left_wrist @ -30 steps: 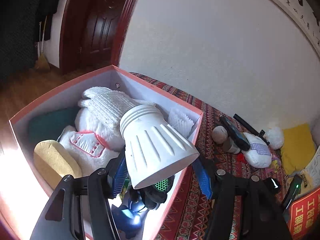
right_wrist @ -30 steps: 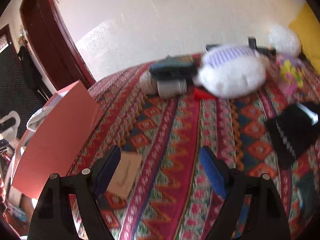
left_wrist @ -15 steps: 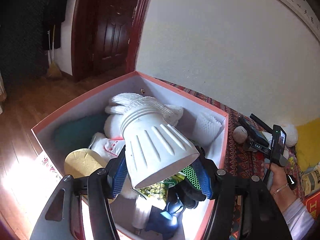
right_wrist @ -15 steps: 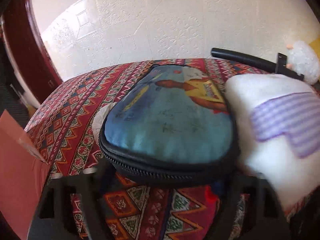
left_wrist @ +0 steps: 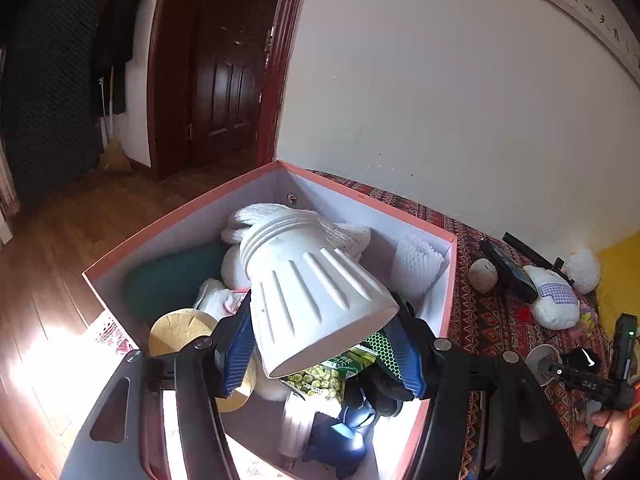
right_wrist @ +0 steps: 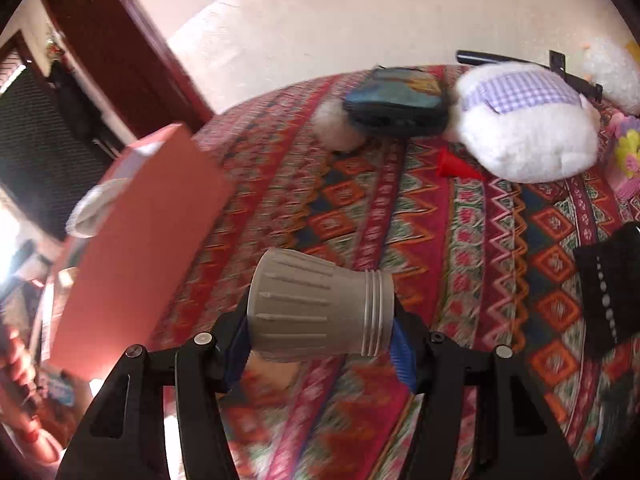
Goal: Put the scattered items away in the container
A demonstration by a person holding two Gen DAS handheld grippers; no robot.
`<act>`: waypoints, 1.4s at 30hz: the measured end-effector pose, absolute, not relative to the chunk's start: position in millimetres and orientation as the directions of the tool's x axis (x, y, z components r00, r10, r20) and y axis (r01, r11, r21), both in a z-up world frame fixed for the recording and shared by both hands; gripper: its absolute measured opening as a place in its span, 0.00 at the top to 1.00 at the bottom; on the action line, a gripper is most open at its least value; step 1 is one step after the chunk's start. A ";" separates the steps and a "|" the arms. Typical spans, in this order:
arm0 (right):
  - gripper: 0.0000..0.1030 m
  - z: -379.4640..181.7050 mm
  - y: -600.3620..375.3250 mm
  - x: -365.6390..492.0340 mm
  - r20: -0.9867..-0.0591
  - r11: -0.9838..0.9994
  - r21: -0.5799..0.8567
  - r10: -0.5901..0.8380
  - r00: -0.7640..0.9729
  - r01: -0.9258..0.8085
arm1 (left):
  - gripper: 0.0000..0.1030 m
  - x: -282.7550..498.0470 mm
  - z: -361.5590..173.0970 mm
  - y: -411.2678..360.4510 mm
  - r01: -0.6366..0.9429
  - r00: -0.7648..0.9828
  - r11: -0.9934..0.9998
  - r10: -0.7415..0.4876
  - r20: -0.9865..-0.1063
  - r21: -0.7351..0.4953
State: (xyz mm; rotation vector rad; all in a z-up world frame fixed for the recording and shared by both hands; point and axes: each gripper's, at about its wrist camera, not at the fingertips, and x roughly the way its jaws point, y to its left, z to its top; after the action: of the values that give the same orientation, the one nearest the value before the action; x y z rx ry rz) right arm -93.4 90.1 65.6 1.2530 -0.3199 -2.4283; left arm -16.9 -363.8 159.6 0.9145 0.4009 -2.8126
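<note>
Gripping a white ribbed cup (left_wrist: 316,296) between its blue pads, the left gripper (left_wrist: 320,348) holds it tilted above the pink box (left_wrist: 448,280), which already contains plush toys, a yellow sponge (left_wrist: 180,332) and a snack packet (left_wrist: 324,376); the right gripper (right_wrist: 320,340) clamps a grey ribbed cup (right_wrist: 316,308) sideways over the patterned cloth (right_wrist: 460,248); at twelve o'clock lies a blue pouch (right_wrist: 396,96), at one o'clock a white plush toy (right_wrist: 528,136).
</note>
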 end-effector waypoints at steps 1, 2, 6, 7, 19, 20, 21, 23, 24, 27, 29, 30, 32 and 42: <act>0.45 79.3 84.1 -88.2 -0.713 -0.889 0.377 -0.457 -0.531 0.258 | 0.43 -17.0 160.9 -364.9 0.231 -0.802 -0.951 -0.066 -0.593 -0.207; 0.45 96.5 74.2 -82.9 -0.693 -0.877 0.382 -0.480 -0.539 0.291 | 0.43 -17.0 162.2 -367.2 0.232 -0.804 -0.949 -0.064 -0.592 -0.213; 0.45 167.0 17.9 -72.8 -0.586 -0.808 0.378 -0.587 -0.559 0.452 | 0.34 -24.9 161.1 -386.2 0.236 -0.792 -0.938 -0.033 -0.609 -0.255; 0.45 183.9 -0.2 -72.3 -0.555 -0.783 0.377 -0.619 -0.556 0.495 | 0.28 -27.8 158.9 -391.5 0.242 -0.784 -0.934 -0.029 -0.620 -0.262; 0.18 239.5 -105.2 -66.8 -0.419 -0.711 0.365 -0.702 -0.577 0.600 | 0.18 -2.1 163.7 -473.1 0.438 -0.788 -0.818 -0.148 -0.598 -0.374; 0.18 238.8 -99.6 -63.1 -0.417 -0.717 0.368 -0.697 -0.584 0.593 | 0.18 -1.2 164.0 -474.8 0.439 -0.790 -0.813 -0.148 -0.595 -0.382; 0.18 238.7 -91.1 -59.1 -0.414 -0.724 0.370 -0.690 -0.594 0.582 | 0.18 -1.3 164.2 -474.0 0.438 -0.792 -0.811 -0.146 -0.592 -0.387; 0.18 238.5 -69.0 -49.4 -0.397 -0.741 0.383 -0.671 -0.627 0.551 | 0.18 -3.2 165.5 -467.9 0.425 -0.798 -0.819 -0.136 -0.588 -0.386; 0.18 238.7 -54.3 -44.0 -0.379 -0.749 0.397 -0.660 -0.649 0.530 | 0.18 -5.0 166.9 -462.3 0.415 -0.800 -0.826 -0.131 -0.586 -0.381; 0.18 226.0 14.4 -29.8 -0.307 -0.753 0.500 -0.616 -0.725 0.428 | 0.18 -11.1 171.6 -436.1 0.371 -0.808 -0.860 -0.113 -0.578 -0.351; 0.17 211.4 59.3 -17.3 -0.282 -0.749 0.566 -0.569 -0.773 0.344 | 0.18 -16.4 174.5 -412.2 0.327 -0.813 -0.886 -0.087 -0.575 -0.329; 0.16 198.3 85.9 -10.5 -0.284 -0.756 0.589 -0.524 -0.803 0.286 | 0.18 -19.7 175.1 -397.5 0.303 -0.814 -0.898 -0.069 -0.576 -0.320; 0.16 174.6 125.0 0.7 -0.314 -0.772 0.612 -0.434 -0.845 0.169 | 0.18 -26.4 174.5 -364.7 0.248 -0.812 -0.918 -0.023 -0.583 -0.310; 0.15 56.0 266.2 11.9 -0.385 -0.541 0.823 -0.302 -0.872 -0.176 | 0.18 -96.0 120.2 -124.9 -0.101 -0.752 -0.988 -0.003 -0.659 0.120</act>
State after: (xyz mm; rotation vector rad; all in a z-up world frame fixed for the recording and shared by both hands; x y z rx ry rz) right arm 11.9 266.2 56.0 0.7670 -1.4661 -2.5815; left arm -96.0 -124.9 120.2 1.1225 -0.2364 -2.9811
